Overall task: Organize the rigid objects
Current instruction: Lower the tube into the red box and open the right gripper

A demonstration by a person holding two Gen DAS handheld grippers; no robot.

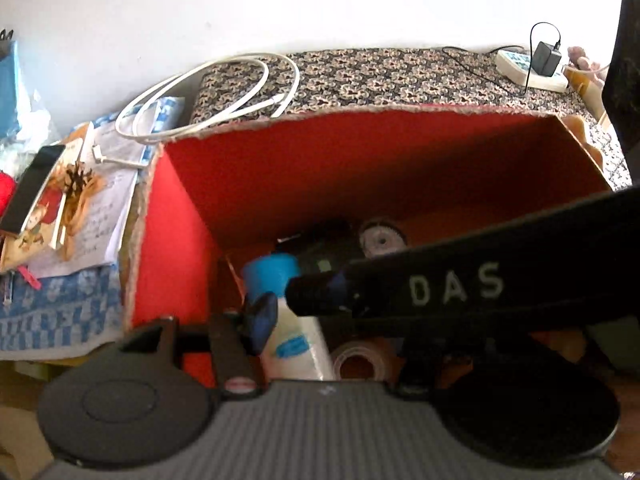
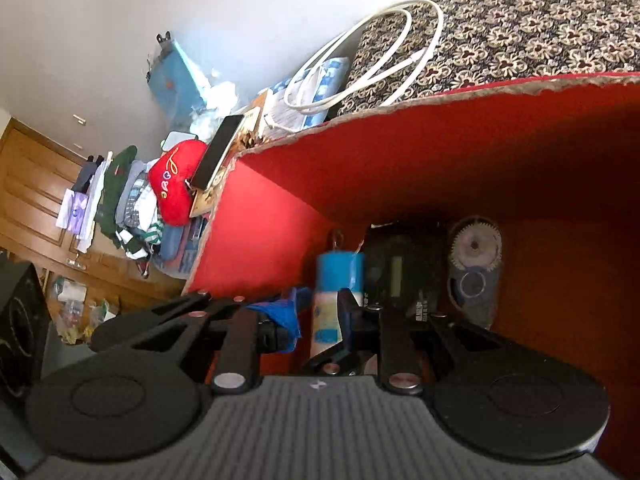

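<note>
From the left gripper's camera, the red-lined cardboard box (image 1: 320, 168) stands open on a flower-patterned cloth (image 1: 400, 76). Only this view shows the clear tape roll (image 1: 358, 360) on the near floor of the box and, at the far right, a white power strip with a black adapter (image 1: 532, 68).

The left gripper (image 1: 320, 320) hangs over the box with its jaws spread wide, released. Its left blue-padded finger (image 1: 262, 320) sits just beside the neck of the white plastic bottle with a blue cap (image 1: 298, 344), which lies on the box floor. The other finger is hidden behind the right gripper (image 1: 304, 296), whose black finger reaches in from the right.

Behind the bottle lie a black device (image 1: 324, 252) and a grey toothed wheel (image 1: 380, 238). A coiled white cable (image 1: 208, 92) rests on the cloth to the far left of the box, and a dark phone (image 1: 32, 184) lies on papers further left.

The right camera alone shows a red heart-shaped cushion (image 2: 174, 184), a heap of clothes (image 2: 128, 200) and wooden doors (image 2: 32, 184) off to the left. The right gripper (image 2: 310, 320) is clenched almost closed. As far as I can tell from this cramped angle, nothing is pinched in it.

Beyond its tips the bottle (image 2: 328, 316) lies lengthwise, cap far. The black device (image 2: 396, 272) is to its right and the toothed wheel (image 2: 474, 248) further right, all inside the box (image 2: 440, 152). The cable (image 2: 368, 60) and phone (image 2: 218, 152) are outside it.
</note>
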